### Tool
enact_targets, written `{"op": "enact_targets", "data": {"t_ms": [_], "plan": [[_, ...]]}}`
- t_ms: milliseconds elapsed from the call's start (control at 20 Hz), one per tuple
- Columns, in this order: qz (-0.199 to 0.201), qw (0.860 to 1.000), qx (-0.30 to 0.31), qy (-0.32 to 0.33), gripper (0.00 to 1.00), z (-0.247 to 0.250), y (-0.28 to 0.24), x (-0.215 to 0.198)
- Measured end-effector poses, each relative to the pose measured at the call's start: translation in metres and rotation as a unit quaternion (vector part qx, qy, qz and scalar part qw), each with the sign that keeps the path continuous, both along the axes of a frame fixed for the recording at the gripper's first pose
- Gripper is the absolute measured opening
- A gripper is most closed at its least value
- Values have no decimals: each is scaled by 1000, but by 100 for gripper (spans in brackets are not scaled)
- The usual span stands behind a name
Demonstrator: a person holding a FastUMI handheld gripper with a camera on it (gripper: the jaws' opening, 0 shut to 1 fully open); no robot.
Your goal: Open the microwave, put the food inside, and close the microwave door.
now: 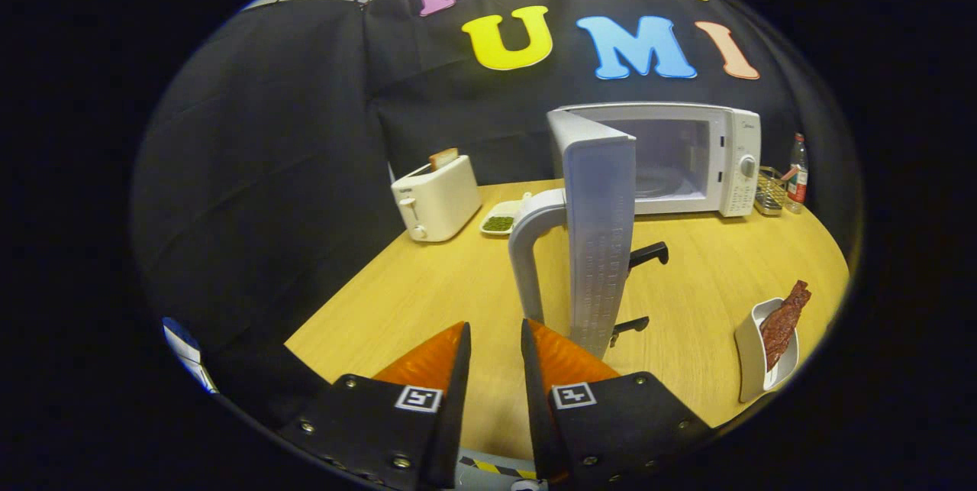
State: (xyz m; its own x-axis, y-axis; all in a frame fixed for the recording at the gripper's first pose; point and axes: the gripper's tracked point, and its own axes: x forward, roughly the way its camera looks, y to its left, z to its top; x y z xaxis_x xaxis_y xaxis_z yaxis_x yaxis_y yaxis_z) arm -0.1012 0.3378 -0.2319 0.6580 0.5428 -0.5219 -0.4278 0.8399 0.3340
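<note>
Nearest the lens, the gripper (494,338) holds nothing, its fingers a narrow gap apart with only bare table (427,285) showing between them. Just ahead of the fingertips stands the microwave door (603,247), swung wide open with its handle (528,247) toward the fingers; the microwave (714,159) cavity lies open beyond. So opening looks done. Off to the right of the fingers, the food (782,321) sits in its white dish (752,357), not yet picked up; loading and closing remain.
</note>
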Motion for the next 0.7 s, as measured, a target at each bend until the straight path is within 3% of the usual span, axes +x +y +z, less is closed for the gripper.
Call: {"op": "enact_targets", "data": {"t_ms": [50,100,200,400,700], "plan": [[19,1000,21,1,46,10,4,-7],[35,999,40,0,66,20,7,-13],[53,997,61,-8,96,42,0,-19],[51,995,71,-37,97,78,-35,-9],[-14,996,85,-39,96,104,-116,32]]}}
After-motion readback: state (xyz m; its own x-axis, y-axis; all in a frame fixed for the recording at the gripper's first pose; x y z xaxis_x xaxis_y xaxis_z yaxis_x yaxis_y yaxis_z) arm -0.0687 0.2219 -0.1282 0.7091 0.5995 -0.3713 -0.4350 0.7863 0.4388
